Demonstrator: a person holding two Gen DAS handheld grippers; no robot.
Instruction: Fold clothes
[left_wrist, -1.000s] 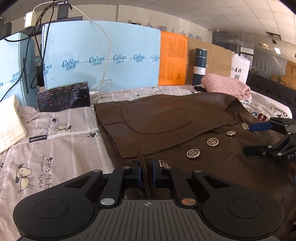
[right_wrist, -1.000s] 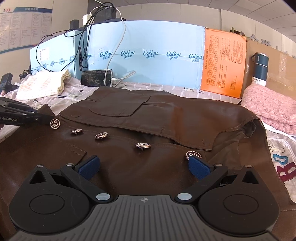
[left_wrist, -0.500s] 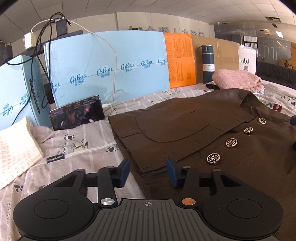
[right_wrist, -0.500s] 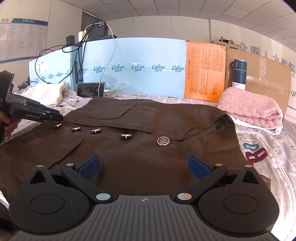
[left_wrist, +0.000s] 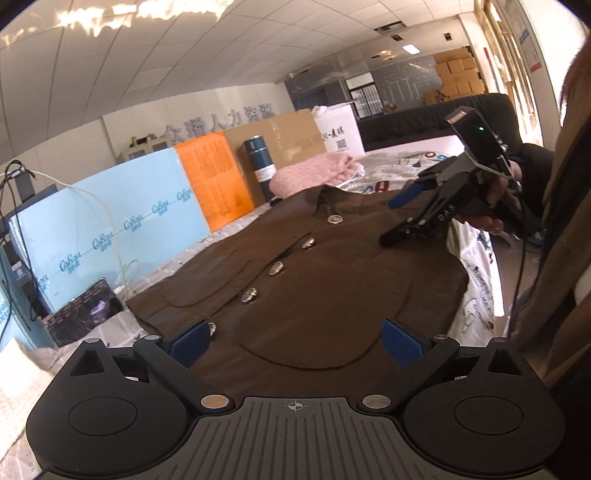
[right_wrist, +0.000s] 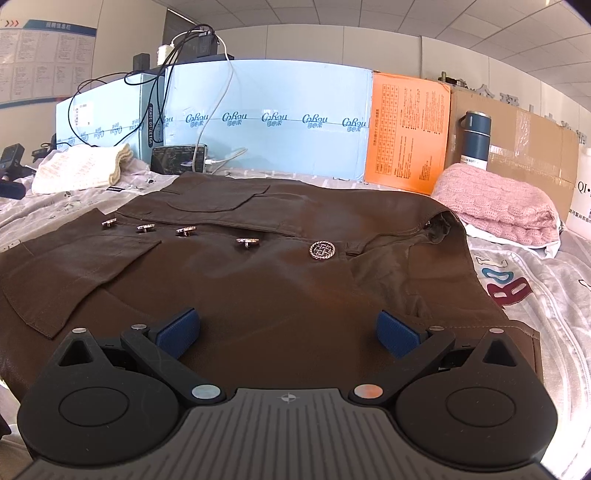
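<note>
A brown button-front jacket (left_wrist: 332, 273) lies flat on the bed, with a row of silver buttons (left_wrist: 275, 267) down its front. It also fills the right wrist view (right_wrist: 280, 266). My left gripper (left_wrist: 295, 341) is open and empty above the jacket's hem and lower pocket. My right gripper (right_wrist: 288, 332) is open and empty above the jacket's near side, below the collar (right_wrist: 439, 221). The right gripper also shows in the left wrist view (left_wrist: 410, 214), held over the jacket's far shoulder.
A pink knitted garment (right_wrist: 506, 206) lies right of the collar. A cream knit (right_wrist: 81, 168) and a phone (right_wrist: 179, 158) with a cable lie at the far left. Blue foam boards (right_wrist: 258, 122), an orange sheet (right_wrist: 406, 133), a flask (right_wrist: 476, 140) and cardboard stand behind.
My left gripper let go of the jacket's hem edge, opened wide and swung right to face along the jacket. My right gripper drew back slightly and stayed open.
</note>
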